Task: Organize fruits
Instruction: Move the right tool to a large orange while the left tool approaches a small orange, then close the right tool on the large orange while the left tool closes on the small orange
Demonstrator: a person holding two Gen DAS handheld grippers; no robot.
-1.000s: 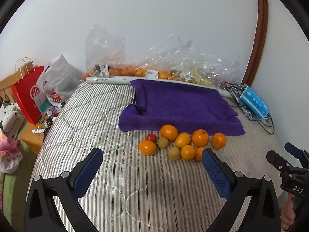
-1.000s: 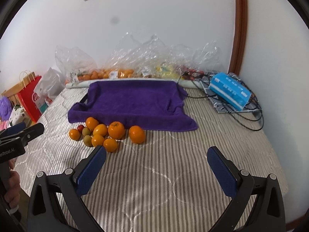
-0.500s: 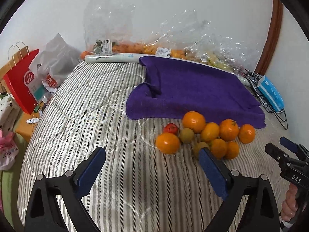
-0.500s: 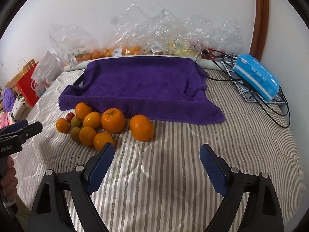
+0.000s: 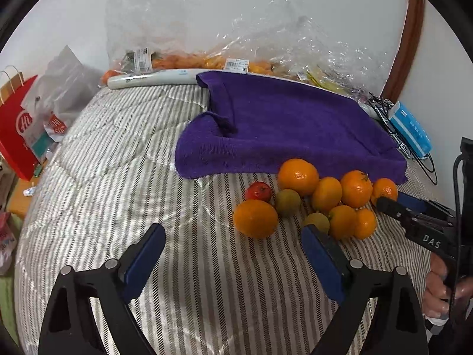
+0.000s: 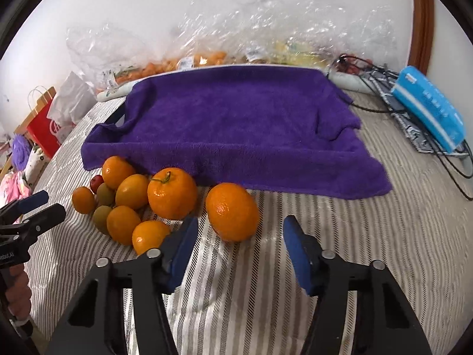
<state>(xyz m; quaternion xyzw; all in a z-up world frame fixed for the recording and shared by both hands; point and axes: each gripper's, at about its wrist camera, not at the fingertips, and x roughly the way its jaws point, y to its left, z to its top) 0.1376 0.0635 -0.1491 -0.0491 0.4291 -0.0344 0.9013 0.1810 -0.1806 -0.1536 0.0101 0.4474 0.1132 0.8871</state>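
Several oranges, two greenish fruits and a small red fruit (image 5: pixel 258 191) lie in a cluster on the striped bed, just in front of a purple towel (image 5: pixel 283 127). My left gripper (image 5: pixel 233 251) is open and empty, just short of the nearest orange (image 5: pixel 255 218). My right gripper (image 6: pixel 238 251) is open and empty, close in front of the rightmost orange (image 6: pixel 232 211), which sits apart from the cluster (image 6: pixel 133 201). The towel (image 6: pixel 236 127) lies flat behind. Each gripper shows at the edge of the other's view.
Clear plastic bags of fruit (image 5: pixel 224 59) lie along the wall behind the towel. A blue pack (image 6: pixel 428 112) and black cables (image 6: pixel 384 88) sit at the right. A red paper bag (image 5: pixel 14 124) and other bags stand off the bed's left edge.
Both grippers have moved forward and down toward the fruit cluster, which now looks larger. Both stay open; the right gripper's opening has narrowed.
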